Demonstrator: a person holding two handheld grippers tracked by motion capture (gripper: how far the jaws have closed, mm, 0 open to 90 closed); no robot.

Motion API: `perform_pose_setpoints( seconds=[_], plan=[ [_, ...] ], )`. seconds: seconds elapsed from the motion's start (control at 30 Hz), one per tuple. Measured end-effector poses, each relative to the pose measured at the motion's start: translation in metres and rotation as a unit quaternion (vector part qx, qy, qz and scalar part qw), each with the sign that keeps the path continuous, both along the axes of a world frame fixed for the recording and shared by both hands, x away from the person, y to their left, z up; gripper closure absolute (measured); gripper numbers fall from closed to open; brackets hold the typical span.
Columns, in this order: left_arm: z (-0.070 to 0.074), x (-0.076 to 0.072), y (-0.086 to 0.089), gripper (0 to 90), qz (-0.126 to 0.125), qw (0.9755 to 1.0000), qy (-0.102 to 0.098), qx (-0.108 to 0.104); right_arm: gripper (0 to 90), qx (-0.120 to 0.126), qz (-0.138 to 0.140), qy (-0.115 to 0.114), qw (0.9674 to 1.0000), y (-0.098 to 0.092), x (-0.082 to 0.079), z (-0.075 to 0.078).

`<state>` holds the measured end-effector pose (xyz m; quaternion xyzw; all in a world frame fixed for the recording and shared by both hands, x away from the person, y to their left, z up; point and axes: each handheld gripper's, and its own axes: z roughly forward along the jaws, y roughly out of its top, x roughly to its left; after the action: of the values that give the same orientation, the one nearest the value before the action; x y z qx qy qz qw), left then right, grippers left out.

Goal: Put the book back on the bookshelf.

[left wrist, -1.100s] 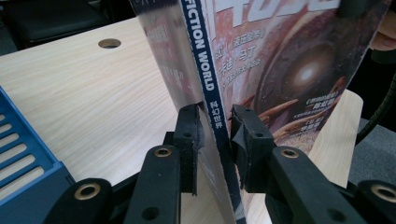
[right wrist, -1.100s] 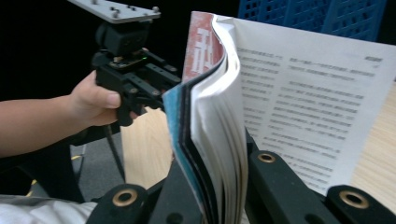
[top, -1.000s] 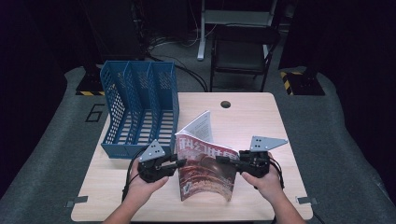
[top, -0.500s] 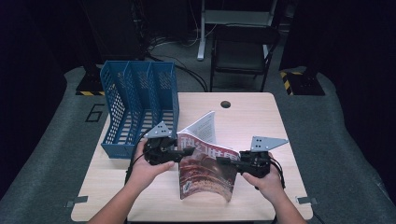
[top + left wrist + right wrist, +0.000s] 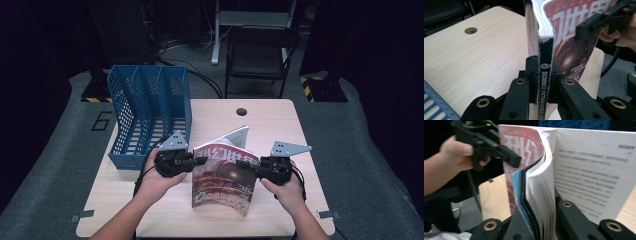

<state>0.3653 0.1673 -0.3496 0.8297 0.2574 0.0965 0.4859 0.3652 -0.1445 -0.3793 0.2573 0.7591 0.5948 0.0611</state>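
Magazine [image 5: 222,177] with a red cover stands lifted over the middle of the pale wooden bench [image 5: 270,120], held between the two grippers, its lower edge near the front of the bench and a few white pages fanned out behind the cover.

At the left of the high view, a blue mesh file rack [image 5: 145,112] with three compartments stands on the bench's left edge, just behind the left hand [image 5: 152,182]. The left gripper [image 5: 197,161] is beside the rack and pinches the magazine at its spine; in the left gripper view the jaws have just been closing and now press on either side of the dark spine [image 5: 545,75], printed with white lettering.

On the other side, the right gripper [image 5: 250,167] is clamped on the magazine's open edge. Its own view shows the jaws closed around a thick, bowed bundle of pages [image 5: 541,202], while one loose printed page [image 5: 594,172] stands apart from the bundle. The right hand [image 5: 287,192] sits near the bench's front right corner.

A round cable hole [image 5: 242,111] lies in the bench well behind the magazine.
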Motion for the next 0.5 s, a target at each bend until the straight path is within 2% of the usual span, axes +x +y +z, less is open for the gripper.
perform_pose_setpoints(
  seconds=[0.13, 0.23, 0.27, 0.37, 0.5],
  plan=[
    [0.005, 0.002, 0.002, 83.1, 0.003, 0.9998, -0.017, 0.006, 87.5, -0.011, -0.021, 0.002, 0.9997, 0.006, 0.006, 0.006],
    [0.006, 0.003, 0.002, 83.0, 0.009, 0.9997, -0.022, 0.004, 87.5, -0.018, -0.028, -0.003, 0.9995, 0.010, 0.010, 0.009],
    [0.005, 0.004, 0.004, 82.9, 0.011, 0.9992, -0.038, 0.008, 87.4, -0.024, -0.037, -0.011, 0.9990, 0.014, 0.014, 0.010],
    [0.003, 0.003, 0.005, 82.9, 0.015, 0.9990, -0.042, 0.008, 87.4, -0.028, -0.049, -0.020, 0.9982, 0.019, 0.018, 0.009],
    [-0.002, 0.002, 0.011, 82.9, 0.019, 0.9991, -0.037, 0.005, 87.2, -0.032, -0.048, -0.027, 0.9980, 0.025, 0.017, 0.007]
  ],
)
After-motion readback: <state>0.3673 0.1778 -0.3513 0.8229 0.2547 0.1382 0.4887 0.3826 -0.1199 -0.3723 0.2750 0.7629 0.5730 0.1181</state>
